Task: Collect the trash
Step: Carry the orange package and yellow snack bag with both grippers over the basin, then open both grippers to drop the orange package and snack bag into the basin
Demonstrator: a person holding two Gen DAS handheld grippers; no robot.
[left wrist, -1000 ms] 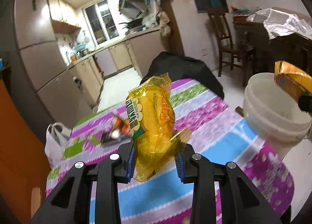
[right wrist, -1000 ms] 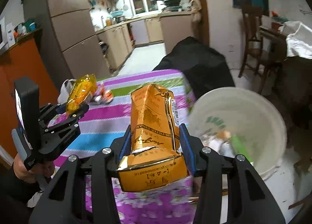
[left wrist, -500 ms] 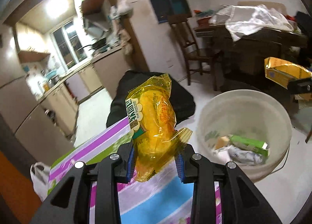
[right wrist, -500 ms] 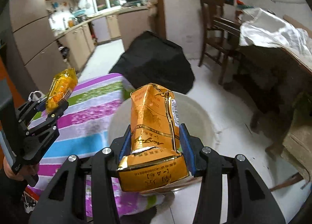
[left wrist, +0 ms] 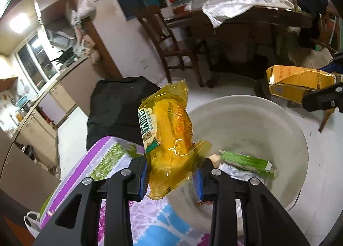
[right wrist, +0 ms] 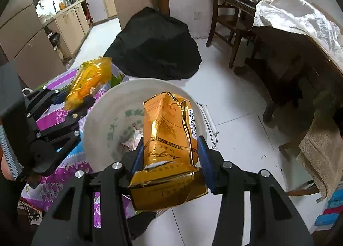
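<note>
My left gripper (left wrist: 171, 178) is shut on a yellow snack wrapper (left wrist: 167, 134) and holds it over the near rim of a white bucket (left wrist: 285, 134); the wrapper also shows in the right wrist view (right wrist: 90, 80). My right gripper (right wrist: 169, 158) is shut on a crumpled gold carton (right wrist: 169, 138), held above the bucket (right wrist: 96, 121); the carton shows at the right of the left wrist view (left wrist: 298, 83). The bucket holds a green box (left wrist: 246, 161) and other scraps.
The bucket stands on the white floor beside a table with a purple, green and blue cloth (left wrist: 107, 160). A black bag (right wrist: 154, 46) lies behind it. A wooden chair (right wrist: 227, 10) and a cluttered dark table (right wrist: 300, 35) stand to the right.
Both grippers have swung right from the table toward the bucket. The left one now holds the wrapper over the bucket's rim, the right one holds the carton above it.
</note>
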